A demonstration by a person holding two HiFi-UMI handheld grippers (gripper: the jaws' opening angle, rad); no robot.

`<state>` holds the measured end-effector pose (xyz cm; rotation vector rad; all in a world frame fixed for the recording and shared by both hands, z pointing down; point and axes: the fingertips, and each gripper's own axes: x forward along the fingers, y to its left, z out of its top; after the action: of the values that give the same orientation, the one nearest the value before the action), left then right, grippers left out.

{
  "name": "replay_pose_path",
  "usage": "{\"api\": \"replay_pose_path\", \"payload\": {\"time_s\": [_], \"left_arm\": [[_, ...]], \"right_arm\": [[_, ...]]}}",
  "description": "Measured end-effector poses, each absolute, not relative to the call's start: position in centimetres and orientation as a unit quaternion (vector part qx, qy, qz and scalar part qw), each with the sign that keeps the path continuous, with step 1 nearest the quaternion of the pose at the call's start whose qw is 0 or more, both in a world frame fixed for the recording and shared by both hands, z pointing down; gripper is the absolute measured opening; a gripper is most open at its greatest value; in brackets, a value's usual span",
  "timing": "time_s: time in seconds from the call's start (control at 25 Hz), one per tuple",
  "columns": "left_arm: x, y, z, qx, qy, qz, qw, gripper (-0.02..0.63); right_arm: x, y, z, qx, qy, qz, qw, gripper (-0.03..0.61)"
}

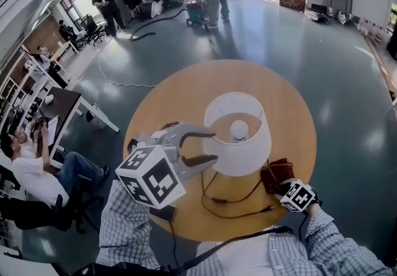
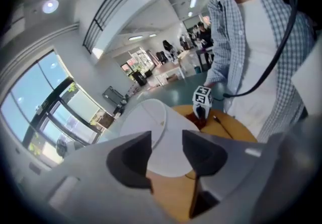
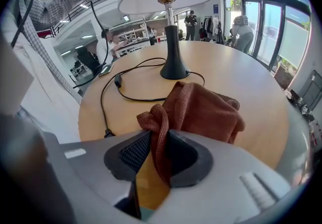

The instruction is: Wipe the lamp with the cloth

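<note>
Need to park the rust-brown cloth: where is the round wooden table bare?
The round wooden table is bare along its far arc beyond the white lampshade and on its right. Crowded: the near edge, where the black cord loops beside the rust-brown cloth.

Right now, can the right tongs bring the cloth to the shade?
Probably yes. The right tongs grip the cloth close by the shade, with only the cord lying flat between; the left tongs are open at its other side.
</note>
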<state>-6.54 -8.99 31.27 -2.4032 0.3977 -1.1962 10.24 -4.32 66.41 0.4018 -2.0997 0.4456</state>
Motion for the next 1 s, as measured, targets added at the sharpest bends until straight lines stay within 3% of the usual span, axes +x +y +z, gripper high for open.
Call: {"api": "replay_pose_path", "payload": {"time_s": [0.16,0.44,1.0], "left_arm": [[-5.9,-10.1,33.2,-0.808,0.079,-0.537,0.227,0.192],[-4.7,-9.3,35.0,-0.775,-0.009,-0.594,0.215,0.187],[-6.0,-8.4,35.0,-0.802,-0.001,-0.552,0.228,0.104]], "right_arm": [[10.2,-4.4,66.7,0.163,-0.851,0.179,0.466,0.101],[9.9,-4.1,66.5,0.168,-0.849,0.177,0.469,0.098],[10.0,-5.2,64.9,0.207,-0.856,0.187,0.435,0.072]]}}
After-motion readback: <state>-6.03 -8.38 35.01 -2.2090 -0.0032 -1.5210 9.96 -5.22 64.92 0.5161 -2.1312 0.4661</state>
